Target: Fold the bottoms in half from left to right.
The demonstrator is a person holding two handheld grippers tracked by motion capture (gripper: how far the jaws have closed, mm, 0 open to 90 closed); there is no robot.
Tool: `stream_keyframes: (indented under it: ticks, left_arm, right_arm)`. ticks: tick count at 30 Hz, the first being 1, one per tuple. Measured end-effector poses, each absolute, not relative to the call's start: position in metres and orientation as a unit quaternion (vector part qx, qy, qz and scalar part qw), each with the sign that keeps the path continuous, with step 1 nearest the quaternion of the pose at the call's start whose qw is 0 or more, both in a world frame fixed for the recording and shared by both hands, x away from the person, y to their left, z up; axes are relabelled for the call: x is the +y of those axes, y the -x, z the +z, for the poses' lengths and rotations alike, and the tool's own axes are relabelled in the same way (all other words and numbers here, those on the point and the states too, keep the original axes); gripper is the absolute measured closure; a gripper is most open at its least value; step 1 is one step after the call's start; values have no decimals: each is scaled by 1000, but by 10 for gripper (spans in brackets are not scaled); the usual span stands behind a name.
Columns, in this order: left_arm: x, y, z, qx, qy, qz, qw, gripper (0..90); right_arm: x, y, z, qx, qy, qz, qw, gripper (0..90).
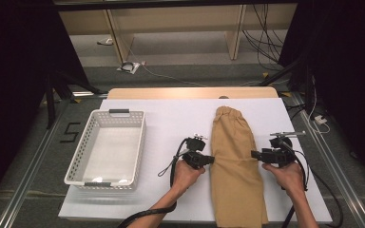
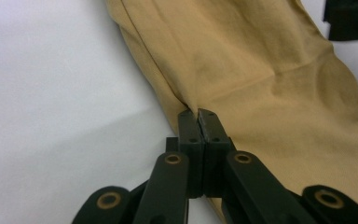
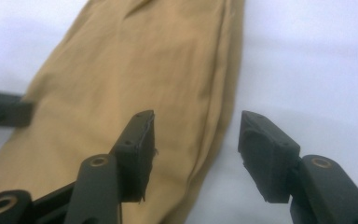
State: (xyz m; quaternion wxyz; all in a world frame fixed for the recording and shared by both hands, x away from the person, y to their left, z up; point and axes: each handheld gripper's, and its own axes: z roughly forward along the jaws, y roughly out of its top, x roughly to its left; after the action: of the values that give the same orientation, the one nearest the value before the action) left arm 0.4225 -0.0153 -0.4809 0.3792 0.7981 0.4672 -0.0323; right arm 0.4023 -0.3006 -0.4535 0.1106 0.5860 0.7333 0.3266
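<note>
Lying lengthwise on the white table cover (image 1: pixel 180 118), the tan trousers (image 1: pixel 235 166) ran from the waistband at 12 o'clock to the leg ends at 6 o'clock, folded into one long strip right of the table's centre. The left gripper (image 1: pixel 210 160) sat at the strip's 9 o'clock edge, about midway along its length, with its jaws pressed fully together on the fabric edge; the left gripper view confirmed the tips (image 2: pixel 199 122) pinching a fold of cloth (image 2: pixel 270 79) at the seam line. The right gripper (image 1: pixel 254 154) sat at the strip's 3 o'clock edge, directly opposite. Its jaws stood apart at a moderate width and gripped nothing; in the right gripper view (image 3: pixel 195 135) one jaw hung over the cloth (image 3: pixel 135 70) and the other over the bare cover, with the trouser edge between them. A white slotted basket (image 1: pixel 78 156) stood well apart at 9 o'clock from both grippers.
</note>
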Motion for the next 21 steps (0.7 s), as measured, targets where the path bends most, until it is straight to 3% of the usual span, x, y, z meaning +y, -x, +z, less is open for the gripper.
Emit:
stream_keyframes:
  ticks: [13, 21]
  left_arm:
    - [-14, -419, -478, 455, -807, -32, 375, 891]
    - [-12, -417, -475, 446, -812, -24, 374, 892]
  right_arm:
    - [-294, -450, -470, 737, -603, 289, 97, 534]
    - [-286, -455, -470, 740, -605, 275, 104, 816]
